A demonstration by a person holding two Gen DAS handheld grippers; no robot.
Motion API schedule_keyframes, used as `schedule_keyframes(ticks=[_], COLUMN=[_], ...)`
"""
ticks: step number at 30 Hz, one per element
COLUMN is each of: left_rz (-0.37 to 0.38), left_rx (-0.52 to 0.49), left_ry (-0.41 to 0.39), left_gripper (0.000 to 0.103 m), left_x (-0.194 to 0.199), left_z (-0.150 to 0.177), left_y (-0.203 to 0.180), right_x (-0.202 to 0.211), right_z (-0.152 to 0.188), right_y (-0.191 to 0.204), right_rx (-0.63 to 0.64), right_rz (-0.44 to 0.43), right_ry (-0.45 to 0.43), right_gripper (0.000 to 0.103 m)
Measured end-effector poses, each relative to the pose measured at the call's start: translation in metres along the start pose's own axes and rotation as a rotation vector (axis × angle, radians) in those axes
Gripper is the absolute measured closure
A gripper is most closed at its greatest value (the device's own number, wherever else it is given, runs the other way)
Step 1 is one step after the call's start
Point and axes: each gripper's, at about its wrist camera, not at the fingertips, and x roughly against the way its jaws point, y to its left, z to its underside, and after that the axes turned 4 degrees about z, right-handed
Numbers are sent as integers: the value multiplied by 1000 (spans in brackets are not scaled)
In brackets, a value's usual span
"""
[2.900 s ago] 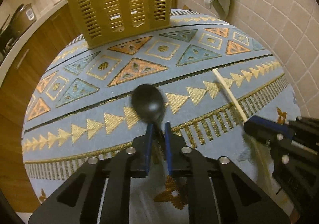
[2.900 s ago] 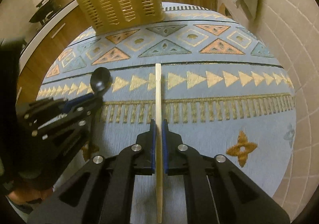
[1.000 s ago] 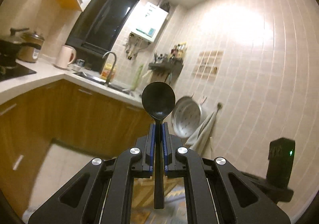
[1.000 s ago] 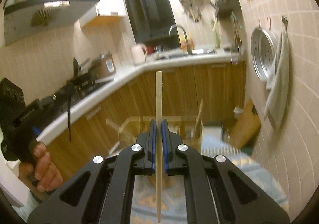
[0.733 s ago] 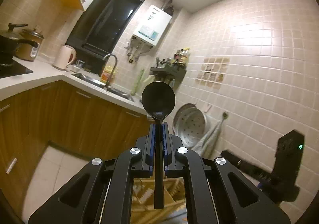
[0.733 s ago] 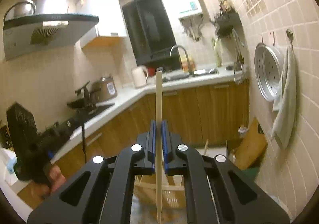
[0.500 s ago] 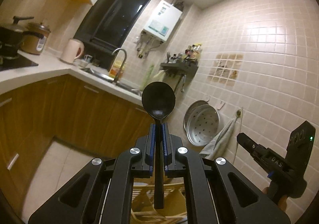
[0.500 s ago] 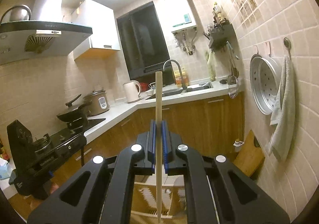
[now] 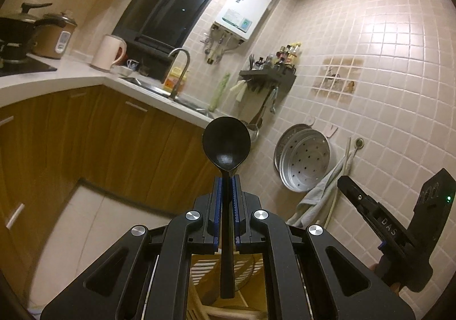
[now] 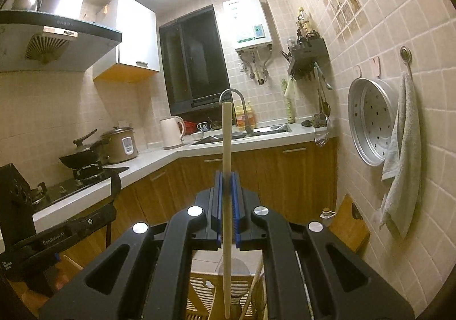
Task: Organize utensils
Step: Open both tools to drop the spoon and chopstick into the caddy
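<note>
My left gripper (image 9: 226, 181) is shut on the handle of a black spoon (image 9: 226, 146), which stands upright with its bowl above the blue pads. My right gripper (image 10: 227, 177) is shut on a pale wooden chopstick (image 10: 227, 132), also upright between its pads. Below each gripper, through the gap between the arms, I see the slatted top of the yellow utensil basket (image 9: 208, 271) (image 10: 199, 288) with other utensils standing in it. The right gripper (image 9: 342, 181) shows at the right of the left wrist view, and the left gripper's body (image 10: 57, 231) at the lower left of the right wrist view.
A kitchen counter (image 10: 159, 159) runs along the far wall with a sink and tap (image 10: 242, 109), a kettle (image 10: 171, 132), a rice cooker (image 10: 121, 144) and a pan on the hob. On the tiled right wall hang a steamer tray (image 10: 370, 123) and a towel (image 10: 404, 154).
Both grippers have come down and forward over the basket, each still holding its utensil. The view has tilted slightly lower, and the basket top now shows beneath both.
</note>
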Motion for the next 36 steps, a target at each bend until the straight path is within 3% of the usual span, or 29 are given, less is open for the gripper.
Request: schedule_keyframes(ticks=[9, 15, 20, 24, 28, 30, 31, 32, 36], left_rz=[-58, -43, -36, -36, -37, -27, 10, 14, 15], left_rx=[-80, -93, -111, -107, -98, -103, -64, -38, -59], left_ry=[-57, -61, -41, -51, -57, 31, 56, 48, 11], left_gripper=[98, 98, 78, 78, 67, 73, 82, 84, 77], left_x=[6, 8, 12, 18, 20, 5, 1, 3, 17], left_z=[7, 8, 9, 5, 1, 3, 4, 3, -4], left_y=[-5, -6, -6, -6, -7, -5, -1, 2, -2], right_x=[-7, -10, -4, 1, 11, 9, 8, 7, 13], right_z=[13, 20, 21, 18, 17, 19, 20, 22, 23], right_y=[1, 1, 1, -1, -6, -10, -13, -15, -13], right_rx=[22, 23, 37, 32, 26, 10, -4, -17, -2], right_rz=[14, 2, 2, -41, -51, -63, -74, -83, -85], right_ry=[-7, 4, 4, 41, 65, 99, 118, 133, 147], right_gripper=[99, 98, 98, 96, 96, 96, 96, 96, 96])
